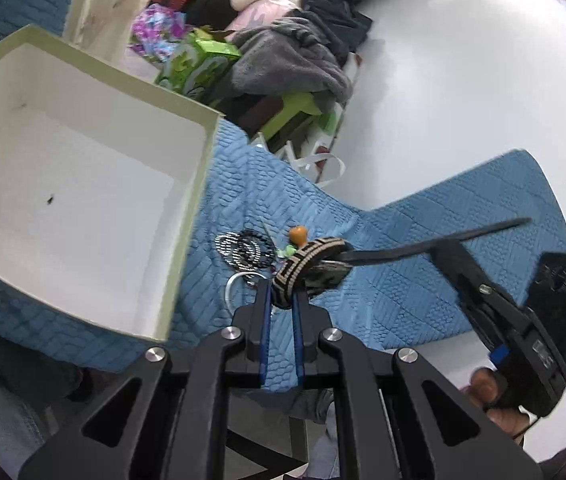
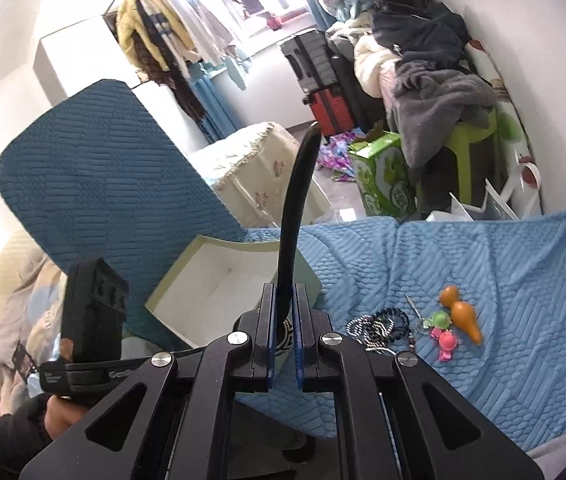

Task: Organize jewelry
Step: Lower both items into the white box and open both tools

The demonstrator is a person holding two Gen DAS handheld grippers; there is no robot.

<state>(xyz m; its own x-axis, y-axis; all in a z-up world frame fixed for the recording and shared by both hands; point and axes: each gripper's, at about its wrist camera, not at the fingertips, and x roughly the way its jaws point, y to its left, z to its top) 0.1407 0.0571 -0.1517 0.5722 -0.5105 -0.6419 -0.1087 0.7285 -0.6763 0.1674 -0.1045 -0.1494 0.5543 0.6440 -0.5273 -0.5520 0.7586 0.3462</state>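
Gripping a patterned band [image 1: 303, 262], left jaws; right jaws pinch its black strap [image 2: 295, 208].

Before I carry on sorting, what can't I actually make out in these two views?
- Patterned black-and-beige woven band: left wrist view, its lower end is hidden between the left hand-held gripper fingers; right wrist view shows only a sliver.
- Black strap in the right hand-held gripper: whether it joins the band is hidden.
- Open white cardboard box: left wrist view, near edge cut off; a tiny dark speck inside is too small to identify.
- Beaded bracelets: tangled, count unclear.
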